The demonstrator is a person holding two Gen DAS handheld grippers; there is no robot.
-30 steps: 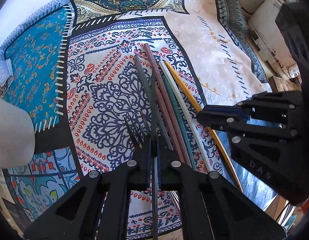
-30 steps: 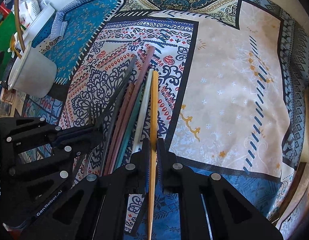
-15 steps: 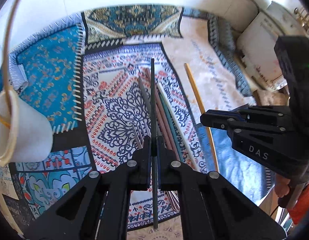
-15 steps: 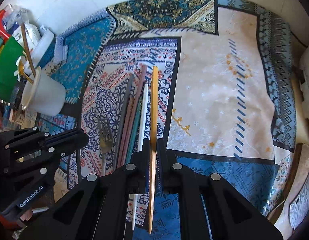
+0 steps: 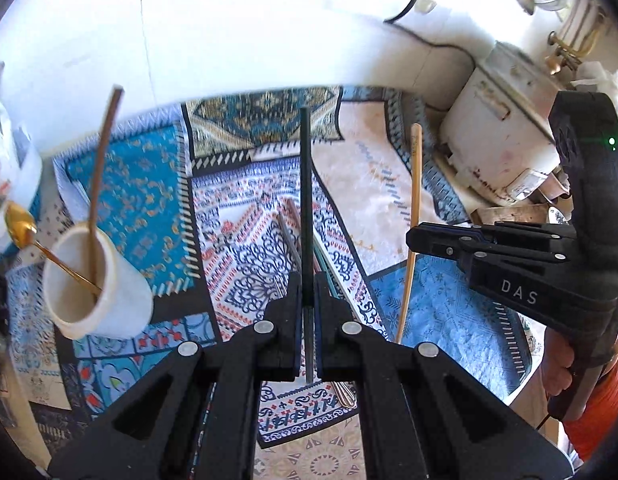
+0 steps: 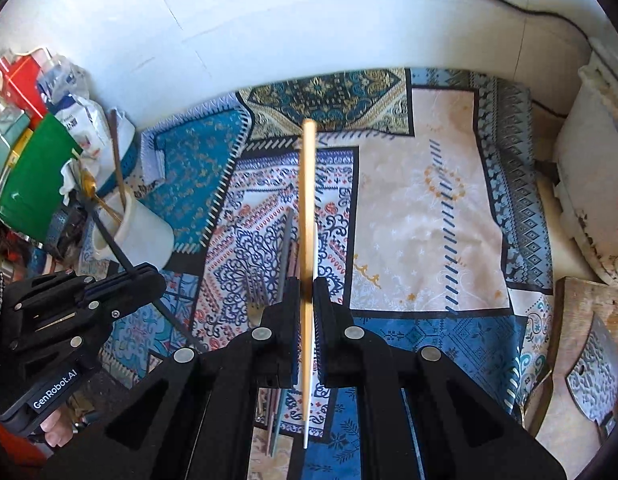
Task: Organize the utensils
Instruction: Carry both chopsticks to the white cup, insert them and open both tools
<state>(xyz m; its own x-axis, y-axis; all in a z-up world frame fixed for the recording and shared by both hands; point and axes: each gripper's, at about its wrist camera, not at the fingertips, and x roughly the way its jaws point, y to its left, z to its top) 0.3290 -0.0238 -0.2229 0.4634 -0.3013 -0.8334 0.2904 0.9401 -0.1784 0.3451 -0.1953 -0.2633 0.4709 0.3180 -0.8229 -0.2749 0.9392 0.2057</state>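
Two sticks were clenched: my left gripper (image 5: pixel 303 288) held the dark chopstick (image 5: pixel 305 200), my right gripper (image 6: pixel 307 300) the yellow one (image 6: pixel 308 208). Several utensils remained on the patterned cloth (image 6: pixel 429 208); the white cup (image 5: pixel 97 284) at nine o'clock held two.

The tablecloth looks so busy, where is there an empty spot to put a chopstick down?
The pale cream panel of the tablecloth is bare, between the chopsticks lying on the cloth and the white appliance. The blue panel below it is free too. It is crowded at the left, around the white cup and the packets.
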